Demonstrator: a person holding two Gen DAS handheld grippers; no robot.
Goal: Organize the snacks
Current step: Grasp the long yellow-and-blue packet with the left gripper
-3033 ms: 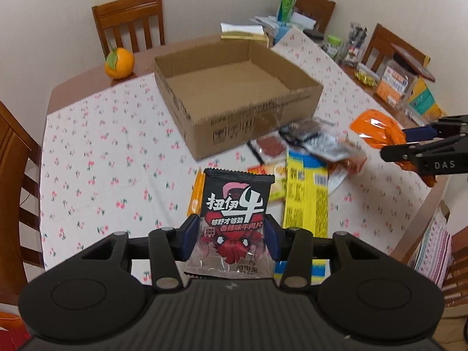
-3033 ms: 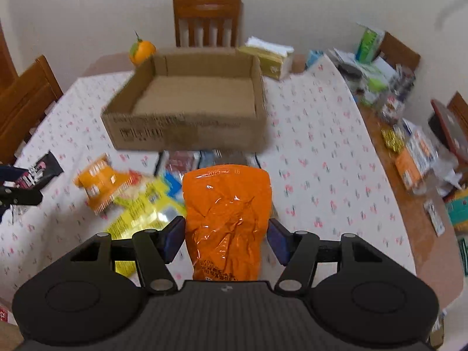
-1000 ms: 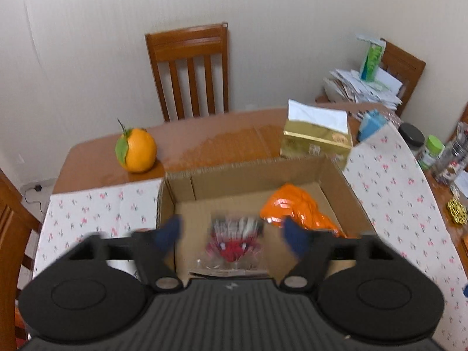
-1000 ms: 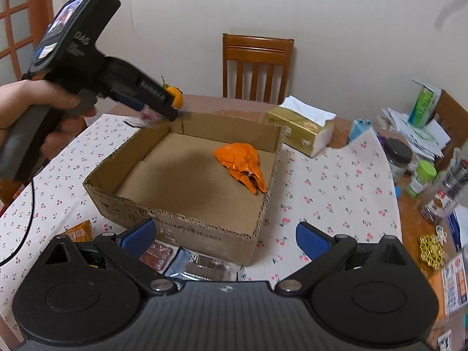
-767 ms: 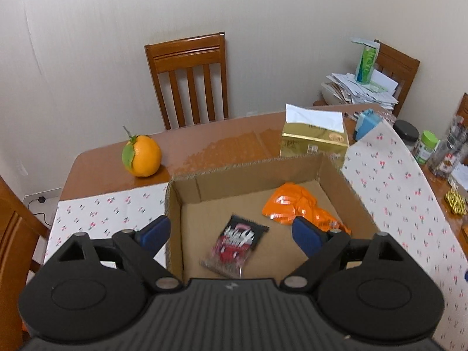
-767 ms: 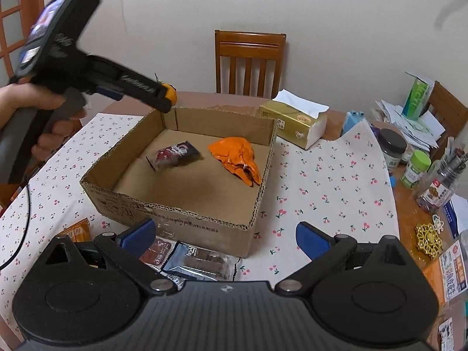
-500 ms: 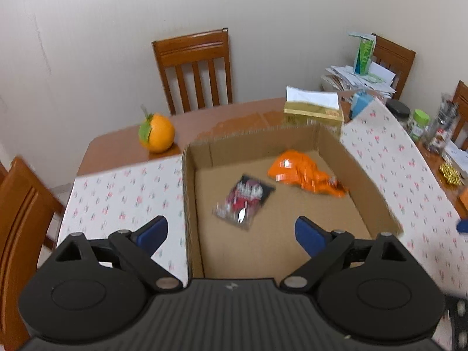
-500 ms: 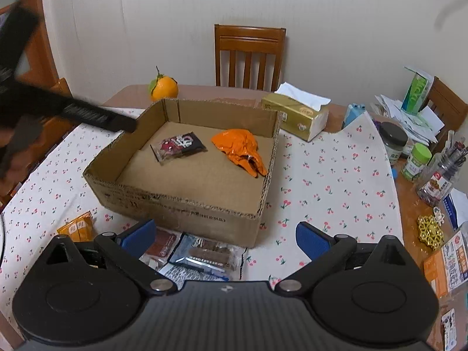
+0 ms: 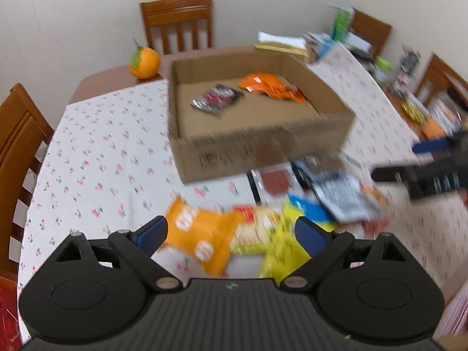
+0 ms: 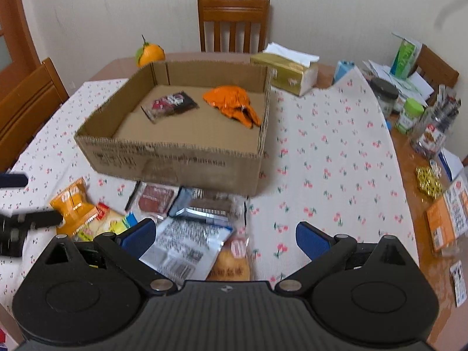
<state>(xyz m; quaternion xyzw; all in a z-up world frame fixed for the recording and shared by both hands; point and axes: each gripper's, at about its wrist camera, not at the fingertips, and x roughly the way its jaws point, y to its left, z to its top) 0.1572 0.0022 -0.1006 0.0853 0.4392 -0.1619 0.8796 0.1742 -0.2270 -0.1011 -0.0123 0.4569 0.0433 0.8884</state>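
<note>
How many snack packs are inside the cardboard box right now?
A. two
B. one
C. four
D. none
A: the cardboard box holds just two packs, a dark red-and-black pack and a crumpled orange pack, while the other snacks lie on the tablecloth in front of it.

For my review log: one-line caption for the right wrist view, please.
Open right gripper above loose snack packets; cardboard box holds a dark packet and an orange bag.
</note>
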